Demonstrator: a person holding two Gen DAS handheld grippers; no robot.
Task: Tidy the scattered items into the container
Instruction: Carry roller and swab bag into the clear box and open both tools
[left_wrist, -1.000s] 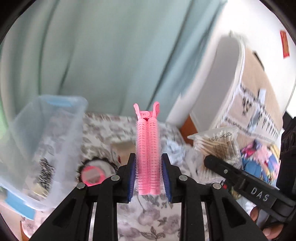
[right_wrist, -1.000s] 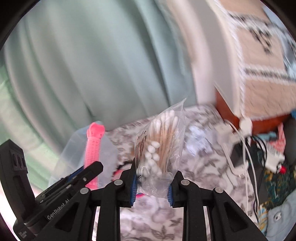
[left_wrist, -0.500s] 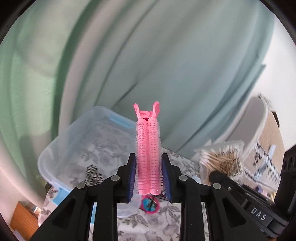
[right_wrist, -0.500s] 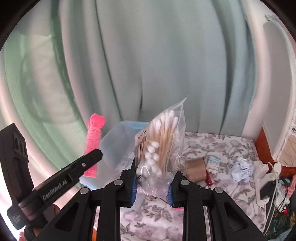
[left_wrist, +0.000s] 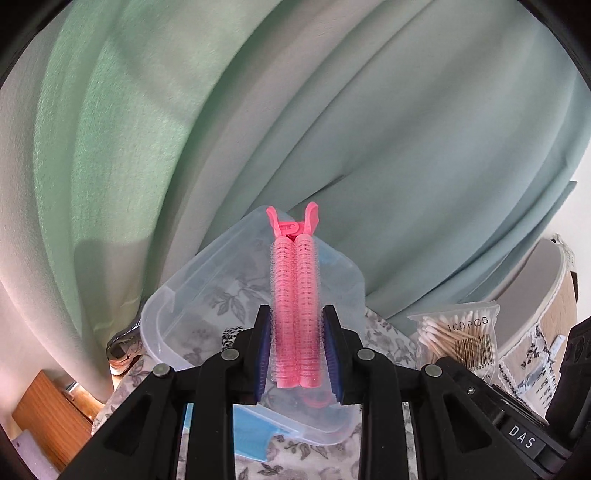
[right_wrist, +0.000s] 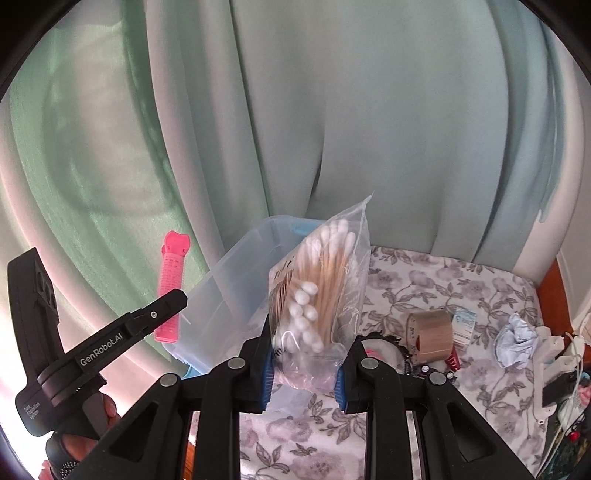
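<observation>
The left gripper (left_wrist: 297, 360) pinches a pink hair roller clip (left_wrist: 295, 291) between its blue pads. The clip stands straight up. It has two fuzzy pink rolls side by side and a little forked tail on top. It hangs in the air over the clear plastic container (left_wrist: 192, 295), which sits on the flowered tablecloth (left_wrist: 317, 465). The container has see-through walls and a blue handle part (left_wrist: 247, 439) at its near end.

The right gripper (right_wrist: 304, 365) pinches a clear bag of cotton swabs (right_wrist: 317, 280) at the bag's lower end. The swabs have wooden sticks and white tips, and the bag leans a bit to the right. It is held up just beside the container, at its near right side.

In the right wrist view, more small things lie on the cloth to the right: a roll of brown tape (right_wrist: 430, 330), a small white and blue packet (right_wrist: 463, 325), a crumpled tissue (right_wrist: 515, 343) and a dark red hair claw (right_wrist: 452, 360). A pale green curtain (right_wrist: 332, 110) hangs behind everything.
</observation>
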